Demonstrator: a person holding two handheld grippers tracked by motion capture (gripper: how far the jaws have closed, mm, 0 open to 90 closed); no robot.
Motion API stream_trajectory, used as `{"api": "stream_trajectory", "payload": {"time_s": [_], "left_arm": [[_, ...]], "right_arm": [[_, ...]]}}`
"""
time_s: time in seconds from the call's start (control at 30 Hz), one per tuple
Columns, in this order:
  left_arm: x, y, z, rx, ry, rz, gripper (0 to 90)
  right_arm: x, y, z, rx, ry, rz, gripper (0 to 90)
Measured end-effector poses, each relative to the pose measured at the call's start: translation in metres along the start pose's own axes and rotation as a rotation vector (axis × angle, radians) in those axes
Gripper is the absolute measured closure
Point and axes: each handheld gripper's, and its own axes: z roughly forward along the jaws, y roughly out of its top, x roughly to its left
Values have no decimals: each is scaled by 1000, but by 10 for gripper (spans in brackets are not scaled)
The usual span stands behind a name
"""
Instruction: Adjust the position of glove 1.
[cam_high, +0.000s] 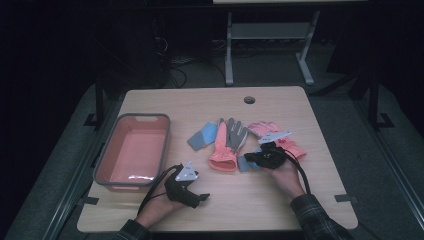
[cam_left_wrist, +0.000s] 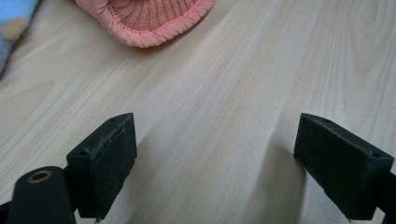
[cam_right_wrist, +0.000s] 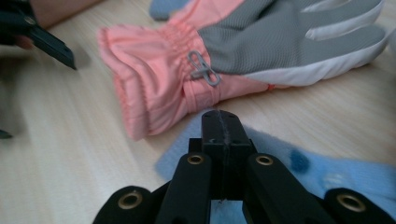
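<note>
Gloves lie mid-desk: a pink-and-grey ski glove (cam_high: 227, 142) with a blue fleece glove (cam_right_wrist: 327, 175) just right of its cuff. The right tool (cam_high: 256, 158), jaws pressed together, sits over that blue glove. The left tool (cam_high: 197, 199), jaws spread and holding nothing, rests near the desk (cam_high: 280, 200) edge, beside a pink bin (cam_high: 102, 160).

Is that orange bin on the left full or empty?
Empty. The high view shows the orange bin with a bare floor inside; the gloves all lie outside it on the table.
</note>
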Motion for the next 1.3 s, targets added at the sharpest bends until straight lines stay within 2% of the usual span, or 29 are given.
{"api": "stream_trajectory", "payload": {"time_s": [0.07, 0.13, 0.2, 0.27, 0.6, 0.7, 0.87, 1.07, 1.3], "left_arm": [[0, 1, 1, -2, 1, -7, 123], [0, 1, 1, -3, 0, -8, 123], [0, 1, 1, -3, -1, -8, 122], [0, 1, 1, -2, -2, -8, 122], [-1, 0, 0, -2, 5, -5, 123], [-1, 0, 0, -1, 7, -8, 123], [-1, 0, 0, 0, 7, -9, 123], [-1, 0, 0, 0, 7, -9, 122], [-1, 0, -1, 3, 7, -7, 123]], "right_arm": [[0, -2, 9, 31, -4, 7, 900], [-1, -4, 11, 27, 4, 5, 900], [0, -4, 9, 37, -2, -7, 900], [3, -7, 8, 37, 7, 3, 900], [17, -17, -3, 63, 19, -38, 900], [23, -20, -5, 68, 34, -40, 900], [33, -21, -6, 82, 49, -82, 900], [41, -22, -5, 84, 75, -74, 900], [60, -25, -3, 90, 107, -112, 900]]}}
